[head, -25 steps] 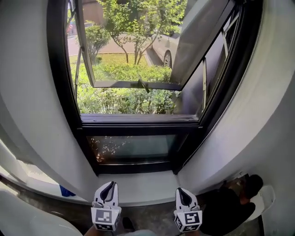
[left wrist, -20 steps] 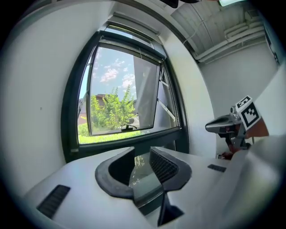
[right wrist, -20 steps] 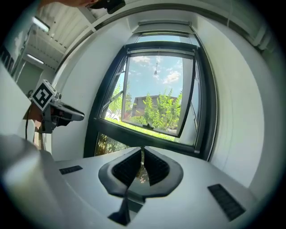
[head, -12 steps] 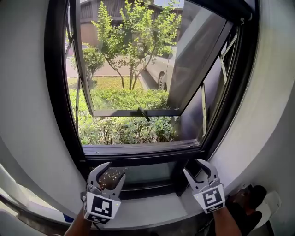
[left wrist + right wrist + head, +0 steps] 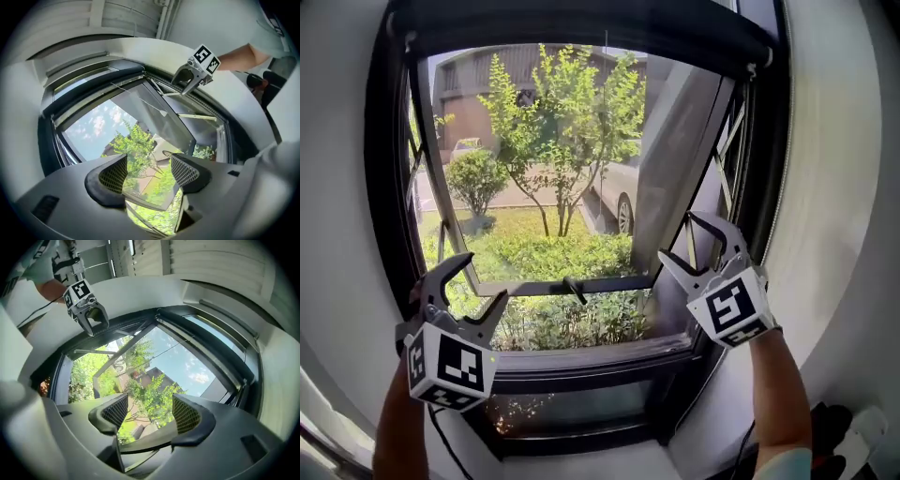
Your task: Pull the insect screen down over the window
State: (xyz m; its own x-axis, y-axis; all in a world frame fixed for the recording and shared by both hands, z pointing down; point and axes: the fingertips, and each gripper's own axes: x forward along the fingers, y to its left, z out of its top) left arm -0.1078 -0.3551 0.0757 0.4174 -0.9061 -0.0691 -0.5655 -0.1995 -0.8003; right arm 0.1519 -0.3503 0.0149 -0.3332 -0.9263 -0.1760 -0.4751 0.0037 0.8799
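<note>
Up at the window [image 5: 389,216], both grippers are held in front of the opening. The left gripper [image 5: 480,281] hangs before the lower left part, its fingers spreading apart with nothing between them, only greenery and sky beyond. The right gripper [image 5: 677,237] is higher, near the right side of the frame and in front of the out-swung sash [image 5: 675,141]. Its fingers are also opening, already wide, and empty. The insect screen [image 5: 581,30] sits rolled up in its dark housing across the top of the window, well above both grippers and touched by neither. Outside, a small tree [image 5: 562,122], low shrubs and a parked car [image 5: 614,192] show through the opening
</note>
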